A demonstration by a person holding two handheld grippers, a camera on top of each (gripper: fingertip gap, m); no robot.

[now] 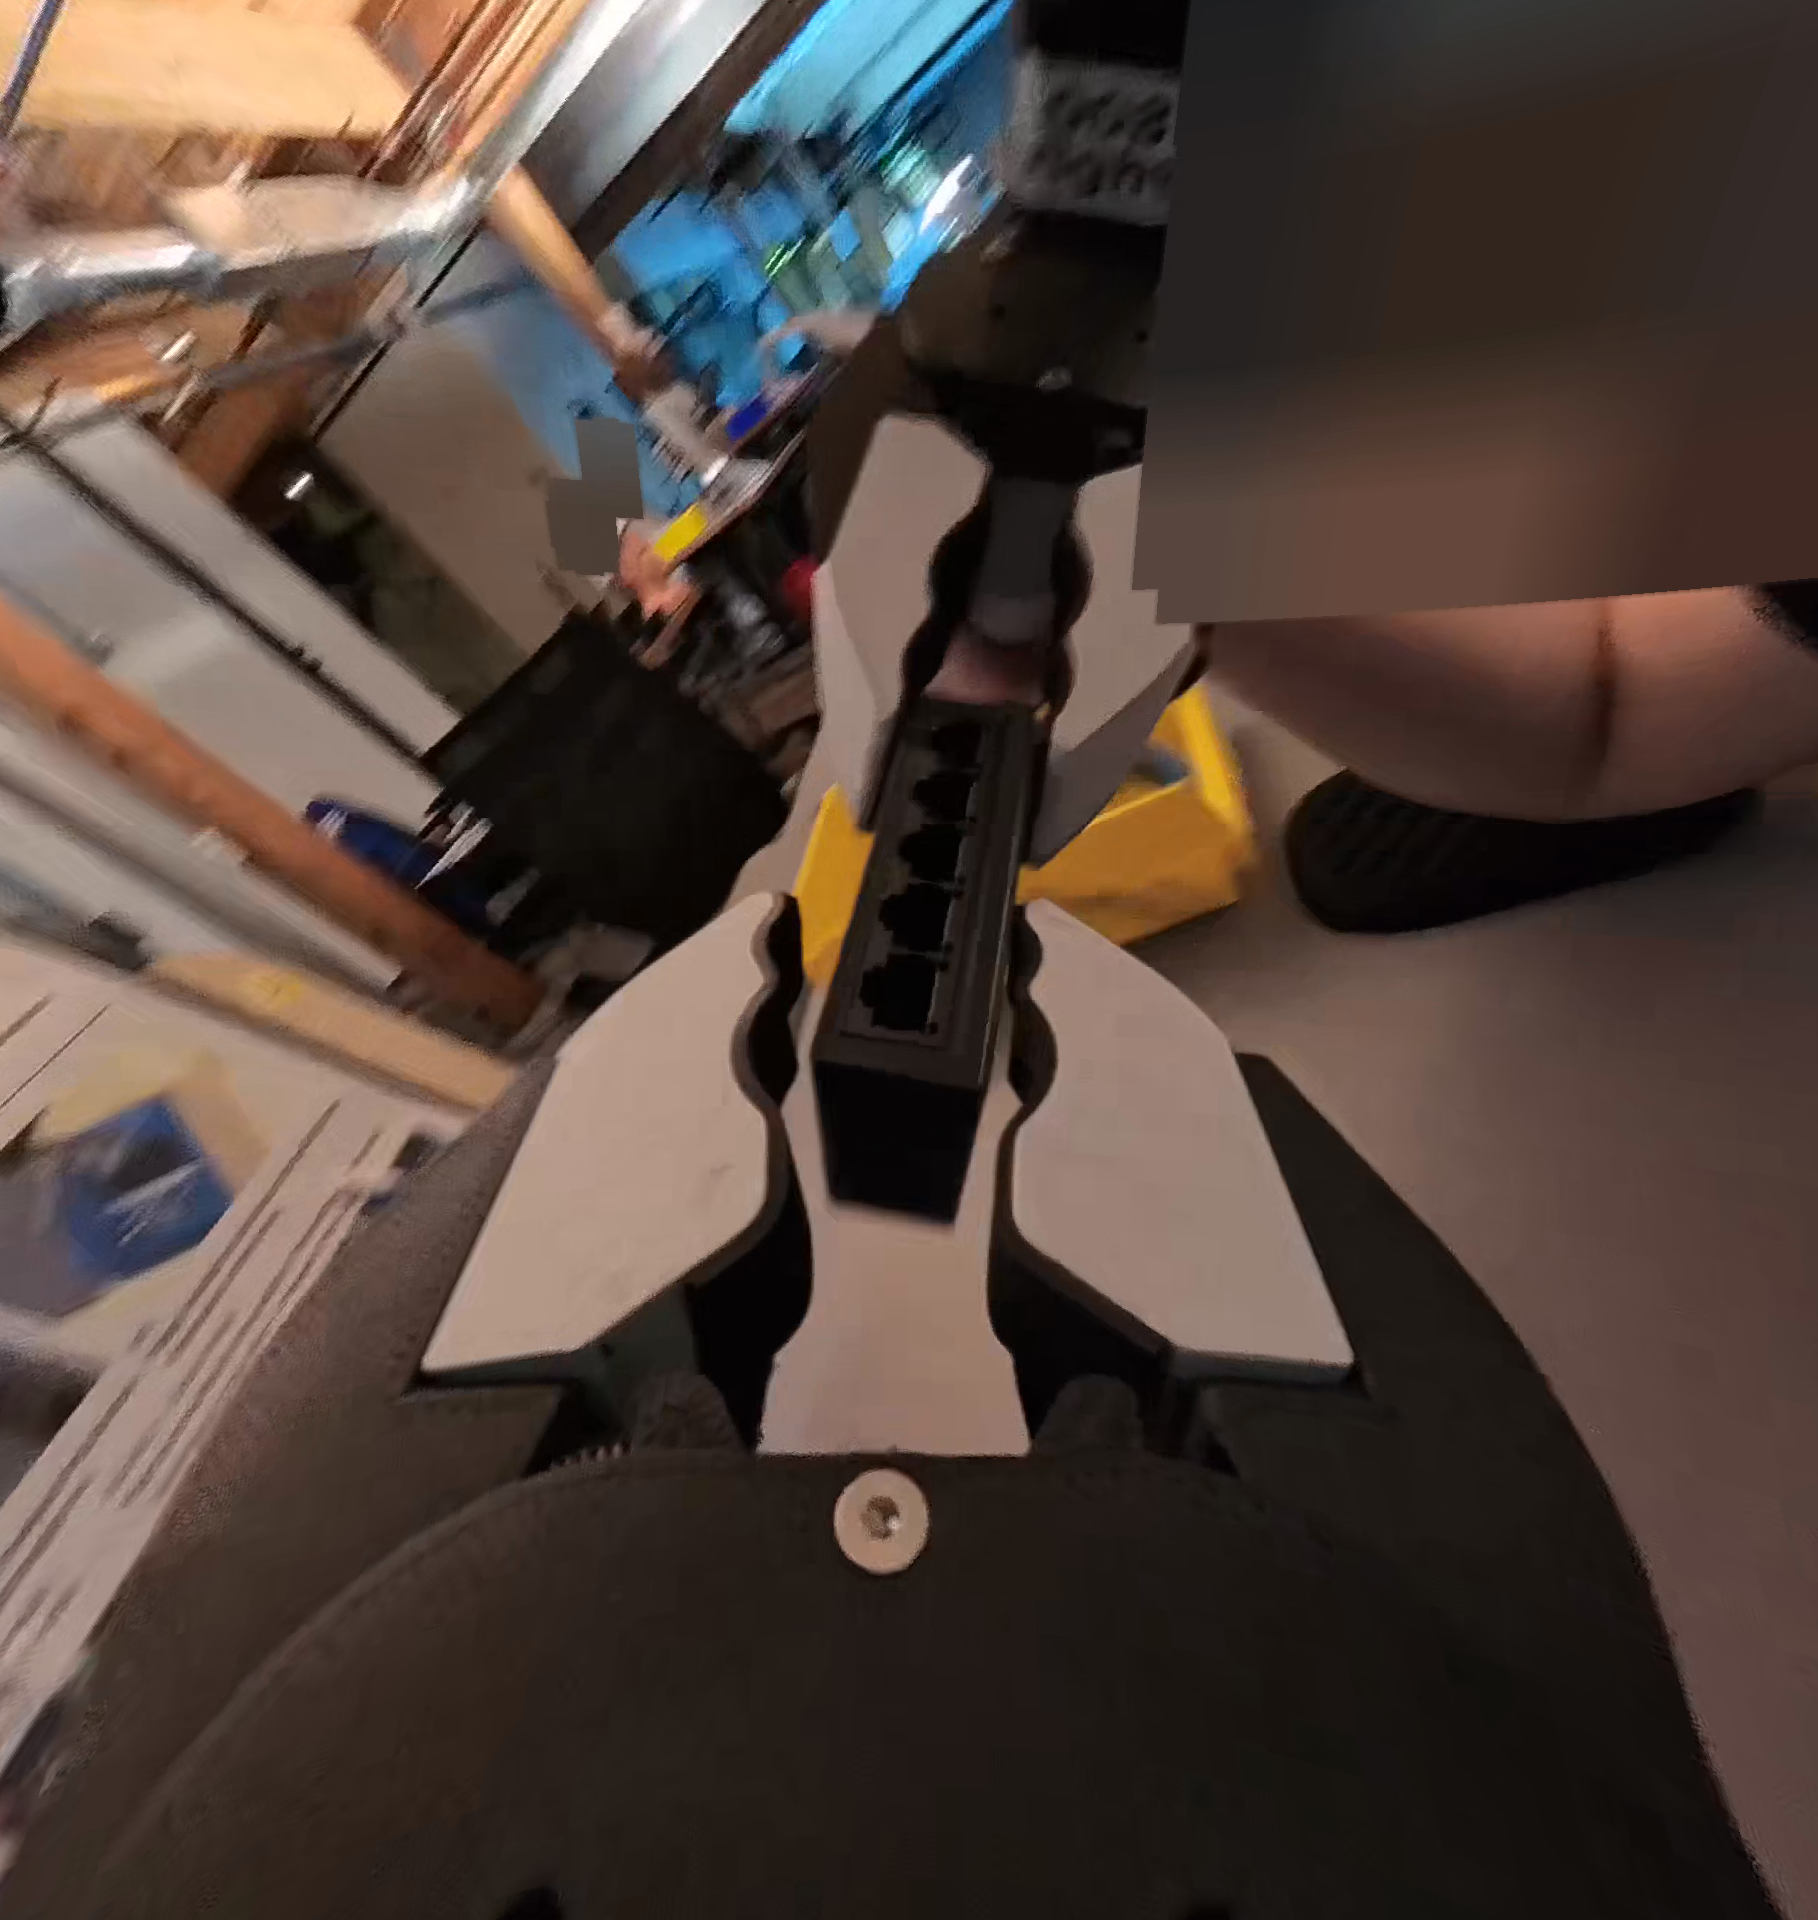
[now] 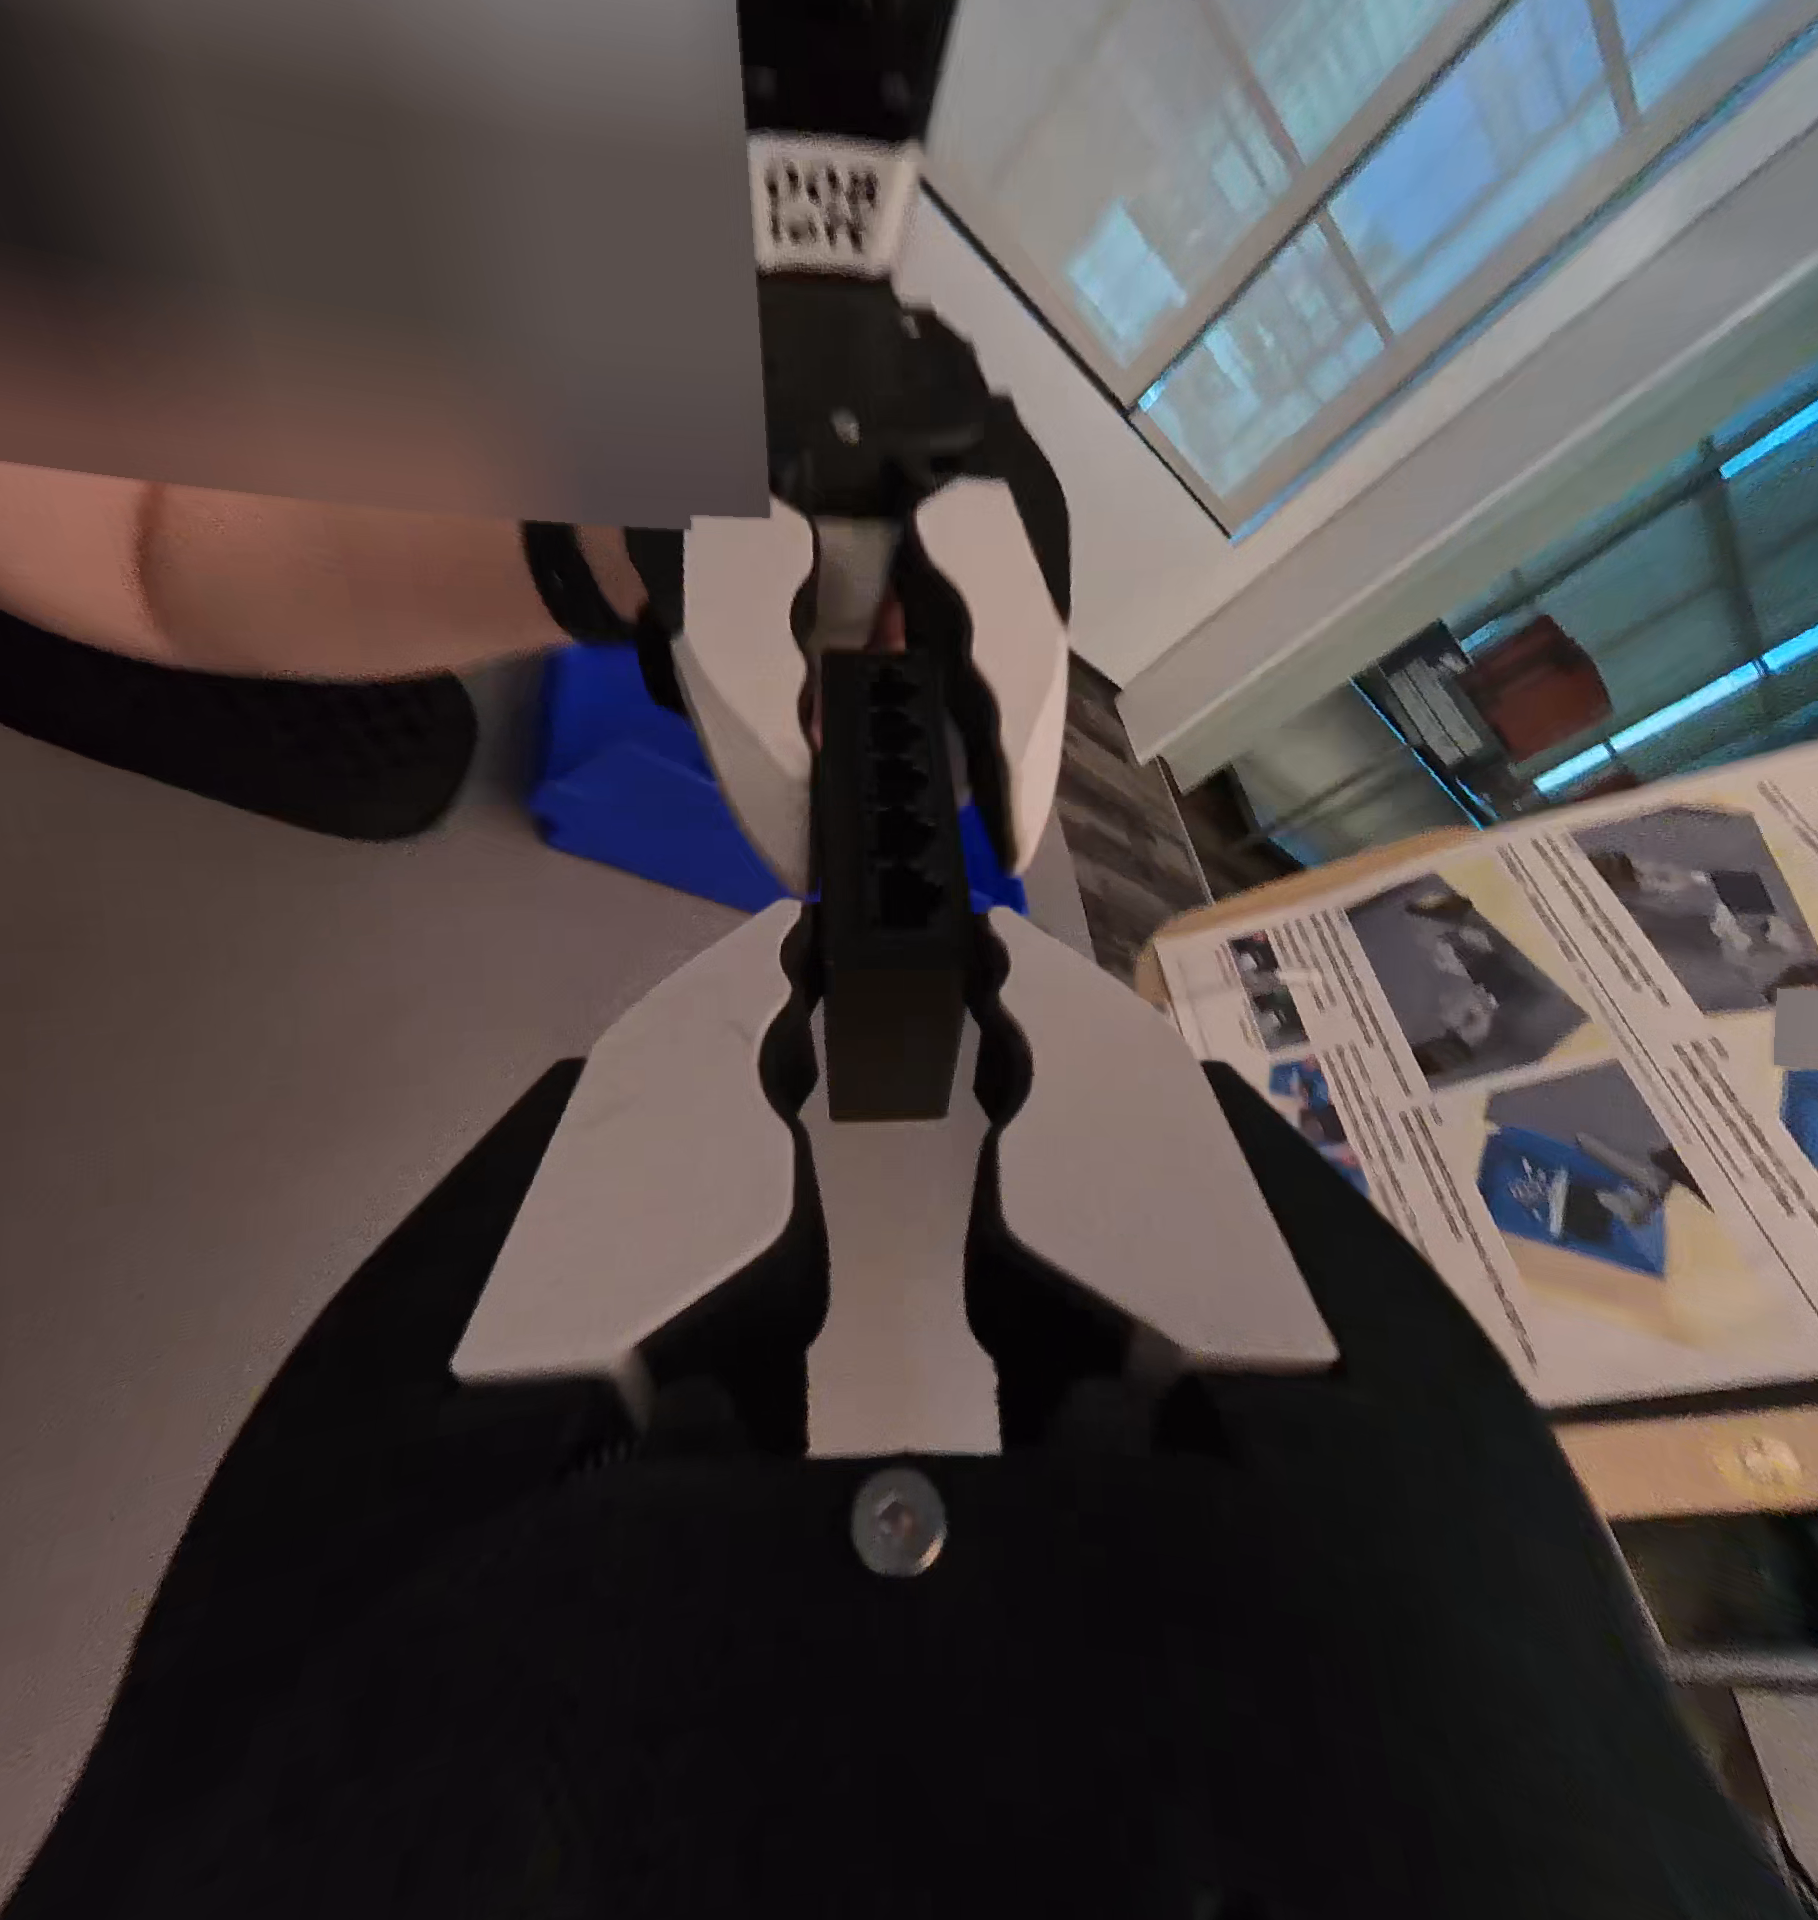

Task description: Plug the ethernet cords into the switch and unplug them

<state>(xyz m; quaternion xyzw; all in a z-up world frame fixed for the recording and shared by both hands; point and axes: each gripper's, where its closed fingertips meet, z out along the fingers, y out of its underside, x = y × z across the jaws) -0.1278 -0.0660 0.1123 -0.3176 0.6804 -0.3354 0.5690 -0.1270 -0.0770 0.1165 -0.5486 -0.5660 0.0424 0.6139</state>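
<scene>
Left gripper (image 1: 900, 997) is clamped on the near end of the switch (image 1: 920, 935), one finger on each long side, jaws narrowed to the switch's width. The switch is black with a row of empty ports facing up toward the camera; no cords show in either view. It is held off the grey table (image 1: 1507, 1247), spanning between the two grippers. Its far end sits between the white fingers of the right gripper (image 1: 998, 707), which faces back at the camera. Yellow bin (image 1: 1154, 862) lies on the table behind the switch. Farther right, a person's arm (image 1: 1507, 707) in a black sleeve rests on the table.

Right wrist view gives the mirror picture: right gripper (image 2: 894, 987) pinches the near end of the switch (image 2: 889, 862), fingers against both long sides, closed only as far as the body allows. Left gripper (image 2: 874, 665) grips the far end. Blue bin (image 2: 635, 800) is on the table behind it. Instruction sheets (image 2: 1507, 1039) with photos lie at the right edge. Background is motion-blurred in both views.
</scene>
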